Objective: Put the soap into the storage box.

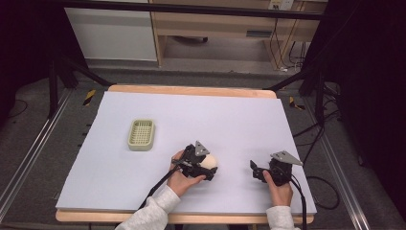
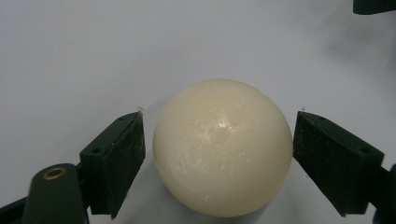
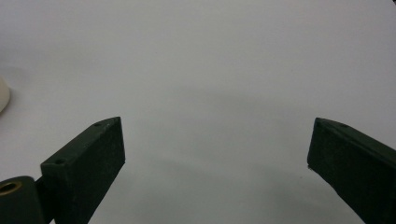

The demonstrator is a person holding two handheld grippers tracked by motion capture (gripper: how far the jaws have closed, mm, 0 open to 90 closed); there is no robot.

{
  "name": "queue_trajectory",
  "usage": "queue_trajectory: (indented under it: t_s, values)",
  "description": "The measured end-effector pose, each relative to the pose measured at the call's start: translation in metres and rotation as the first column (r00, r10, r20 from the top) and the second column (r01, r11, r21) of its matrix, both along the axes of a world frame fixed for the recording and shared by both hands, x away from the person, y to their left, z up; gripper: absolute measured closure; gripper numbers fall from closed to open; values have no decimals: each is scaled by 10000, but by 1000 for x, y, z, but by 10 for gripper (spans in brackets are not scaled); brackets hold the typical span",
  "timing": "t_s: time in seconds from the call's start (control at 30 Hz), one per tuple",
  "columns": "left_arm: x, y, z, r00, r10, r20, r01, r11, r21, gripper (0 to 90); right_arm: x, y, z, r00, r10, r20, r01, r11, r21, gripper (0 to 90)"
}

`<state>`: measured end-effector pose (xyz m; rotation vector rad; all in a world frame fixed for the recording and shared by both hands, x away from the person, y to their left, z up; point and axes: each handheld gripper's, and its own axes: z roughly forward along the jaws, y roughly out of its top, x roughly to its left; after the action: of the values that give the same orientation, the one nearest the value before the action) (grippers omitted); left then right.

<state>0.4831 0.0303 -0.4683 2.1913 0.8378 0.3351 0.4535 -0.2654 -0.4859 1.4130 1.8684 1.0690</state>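
Note:
A smooth cream-coloured rounded object (image 2: 223, 148), like a ball or an oval soap, lies on the pale table sheet. My left gripper (image 2: 220, 114) is open, with one jaw on each side of it; the right jaw looks in contact and a thin gap shows at the left jaw. In the high view this object (image 1: 209, 160) sits front centre with the left gripper (image 1: 209, 166) around it. My right gripper (image 1: 254, 171) rests to its right, open and holding nothing (image 3: 217, 128). A sliver of the cream object (image 3: 3, 95) shows at the left edge of the right gripper view.
A pale green slatted dish (image 1: 141, 134) stands on the left half of the white sheet (image 1: 230, 120), which covers a wooden table. Metal frame rails run along both sides, and cables trail off the front right.

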Motion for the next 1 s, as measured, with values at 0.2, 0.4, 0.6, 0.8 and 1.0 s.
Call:
queue_trajectory:
  t_s: [0.2,0.4,0.6,0.8,1.0]
  values:
    - [0,-2,-2,10000,-19,5,19,9999,101,199,0,0,0,10000,-4,43,4,10000,-72,45]
    - [2,-3,-5,9999,-45,-107,46,9999,118,219,1,0,0,10000,-16,22,16,10000,-40,45]
    - [1,-3,-5,10000,7,-75,-6,9999,169,232,1,0,0,10000,-5,20,5,10000,-52,45]
    - [1,-3,-5,9999,8,-102,-7,9999,150,234,1,0,0,10000,-18,26,18,10000,-46,45]
    - [1,-3,-4,9999,10,-101,-9,9999,144,235,1,0,0,10000,3,21,-3,10000,-43,45]
